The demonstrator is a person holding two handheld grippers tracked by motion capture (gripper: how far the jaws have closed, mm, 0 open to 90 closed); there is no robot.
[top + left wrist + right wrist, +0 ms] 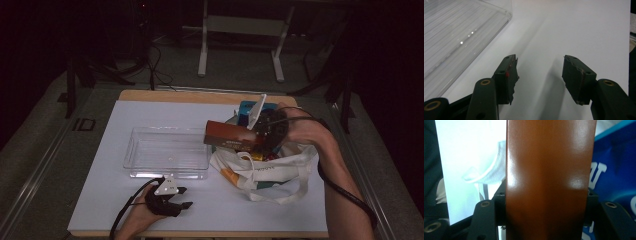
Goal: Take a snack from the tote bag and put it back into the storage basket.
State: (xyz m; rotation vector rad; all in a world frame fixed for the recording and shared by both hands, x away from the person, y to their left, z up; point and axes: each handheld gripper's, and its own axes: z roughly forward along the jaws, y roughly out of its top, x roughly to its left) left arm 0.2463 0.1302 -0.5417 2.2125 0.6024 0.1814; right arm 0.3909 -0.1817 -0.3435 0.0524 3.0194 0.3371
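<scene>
The right gripper (260,131) holds a brown carton (231,136) above the white tote bag (270,170), its jaws clamped on the carton's two sides; in the right gripper view the glossy brown box (549,180) stands between the jaws, pressed by both pads. The carton lies roughly level, its free end pointing toward the clear plastic tray (167,152), which sits on the white worktop (110,200) just left of the bag. A blue box (246,109) shows behind the gripper, at the far side of the bag, and its blue printed face (614,170) appears beside the carton in the right gripper view. The left gripper (177,197) rests low at the near edge of the worktop, just in front of the tray, with its jaws spread apart and nothing between them; the tray's corner (461,37) lies to their left.
</scene>
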